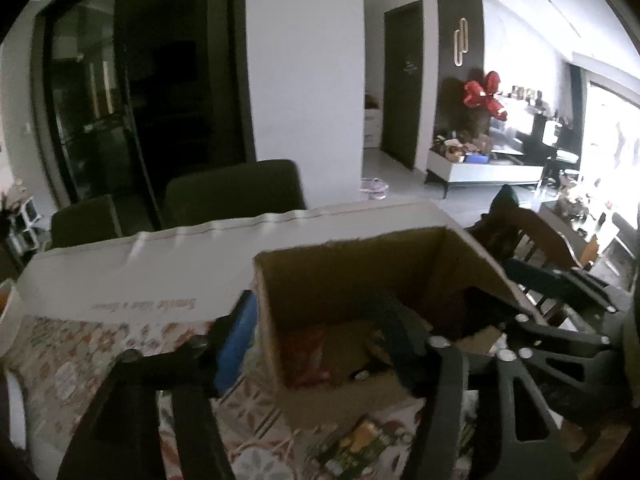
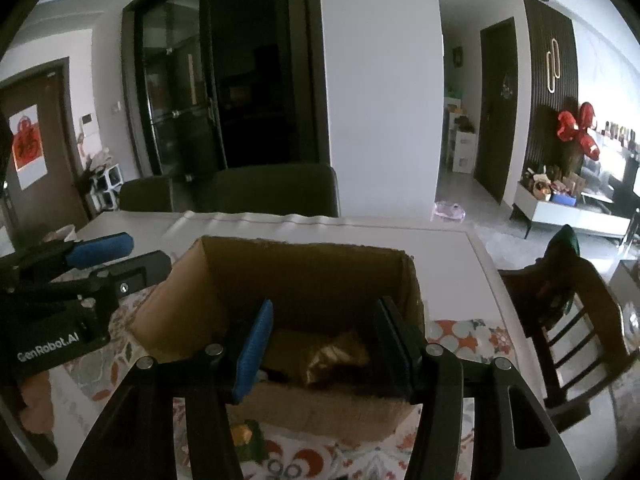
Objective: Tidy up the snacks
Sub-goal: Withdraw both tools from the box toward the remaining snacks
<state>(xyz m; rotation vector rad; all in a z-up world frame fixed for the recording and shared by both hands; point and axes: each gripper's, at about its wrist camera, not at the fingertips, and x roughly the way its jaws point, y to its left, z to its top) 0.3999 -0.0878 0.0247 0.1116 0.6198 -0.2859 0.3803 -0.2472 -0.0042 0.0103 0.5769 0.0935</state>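
Both my left gripper [image 1: 316,340] and right gripper [image 2: 326,344] hang parted and empty over the cardboard box [image 2: 304,264]; a green snack packet [image 1: 356,446] lies just before it on the tabletop [image 2: 452,240].

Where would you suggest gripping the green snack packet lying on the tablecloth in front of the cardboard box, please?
I would take the green snack packet by its near edge, coming down from above on the side away from the cardboard box. It lies flat on the patterned tablecloth, close to the box's front wall, so the wall likely blocks the far side. Its exact shape is blurred.
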